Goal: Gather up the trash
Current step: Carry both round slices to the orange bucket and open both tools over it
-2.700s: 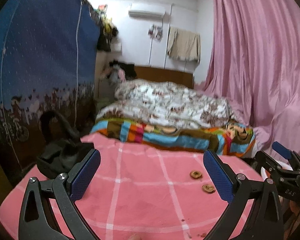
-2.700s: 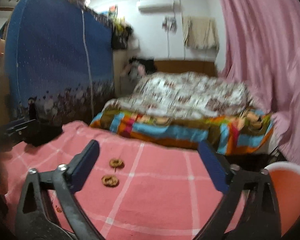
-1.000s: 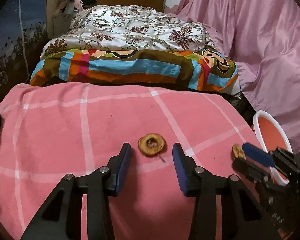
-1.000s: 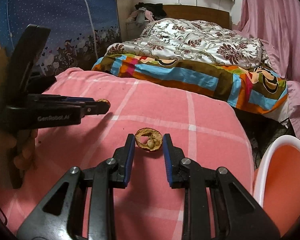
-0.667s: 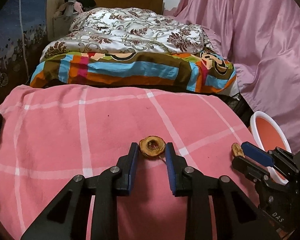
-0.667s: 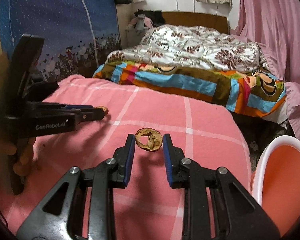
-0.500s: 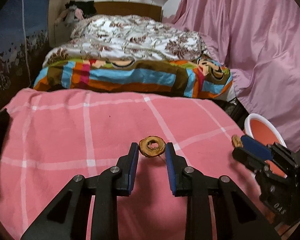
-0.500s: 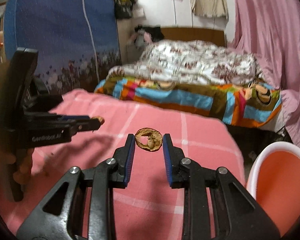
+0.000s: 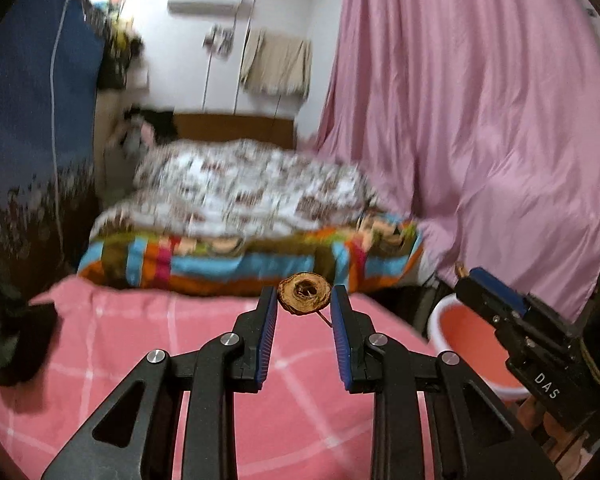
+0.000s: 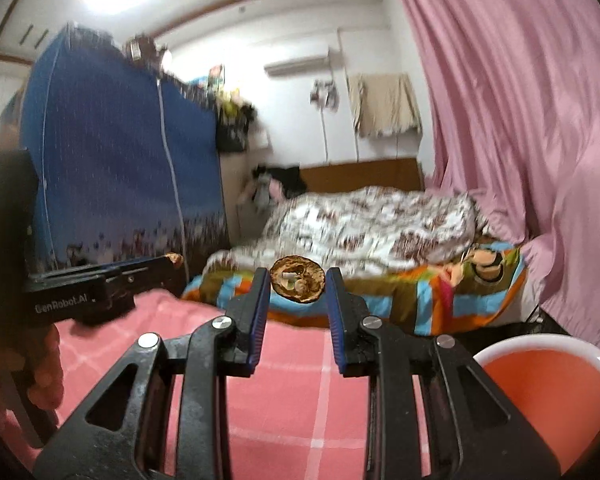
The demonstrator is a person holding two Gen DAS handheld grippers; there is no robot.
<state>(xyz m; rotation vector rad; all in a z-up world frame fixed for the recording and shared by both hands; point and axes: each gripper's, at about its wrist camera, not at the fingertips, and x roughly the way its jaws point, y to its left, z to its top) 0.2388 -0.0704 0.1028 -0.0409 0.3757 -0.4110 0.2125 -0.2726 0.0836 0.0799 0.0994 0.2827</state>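
My left gripper [image 9: 304, 300] is shut on a brown dried ring-shaped scrap [image 9: 304, 298] and holds it up above the pink checked blanket [image 9: 140, 340]. My right gripper [image 10: 297, 278] is shut on a second brown ring scrap [image 10: 297, 279], also lifted. The right gripper shows in the left wrist view [image 9: 466, 274] above the orange basin [image 9: 468, 344]. The left gripper shows in the right wrist view [image 10: 172, 260] at the left. The orange basin with a white rim [image 10: 548, 392] sits low at the right.
A bed with a floral quilt [image 9: 244, 200] and a striped cover [image 9: 244, 260] lies beyond the blanket. A pink curtain [image 9: 480, 120] hangs at the right. A blue fabric wardrobe [image 10: 112, 160] stands at the left. A dark bag [image 9: 4, 320] lies on the blanket's left edge.
Both grippers closed on the ring scraps and lifted them off the blanket. Both views have tilted up toward the room, and the right gripper has moved over the basin.
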